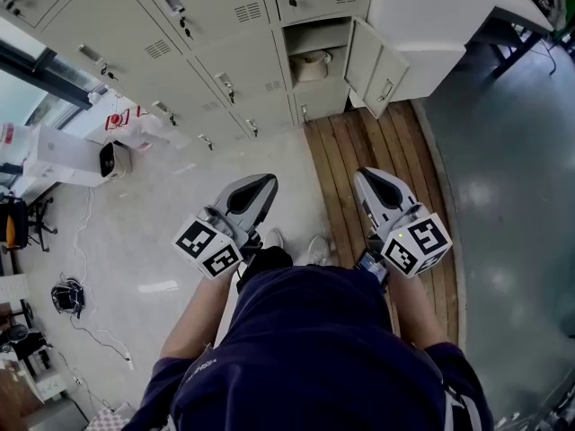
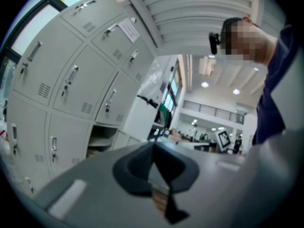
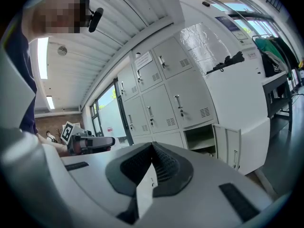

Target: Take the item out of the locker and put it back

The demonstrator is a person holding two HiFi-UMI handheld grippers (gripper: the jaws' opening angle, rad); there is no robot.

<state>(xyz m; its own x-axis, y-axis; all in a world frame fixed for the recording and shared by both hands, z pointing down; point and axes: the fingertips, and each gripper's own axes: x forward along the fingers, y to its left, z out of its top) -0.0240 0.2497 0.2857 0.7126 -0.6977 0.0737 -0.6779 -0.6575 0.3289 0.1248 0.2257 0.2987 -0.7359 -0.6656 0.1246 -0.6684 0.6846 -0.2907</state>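
1. Head view: the item (image 1: pixel 312 65) is seen sitting inside the open locker (image 1: pixel 316 32), with its door (image 1: pixel 377 65) swung wide.
2. The left gripper (image 1: pixel 261 183) and right gripper (image 1: pixel 366 176) are held well back from it.
3. Both sets of jaws are shut tight, with nothing gripped.

Lockers (image 1: pixel 216 34) painted metal (matt); floorboards (image 1: pixel 346 164) bare wood.
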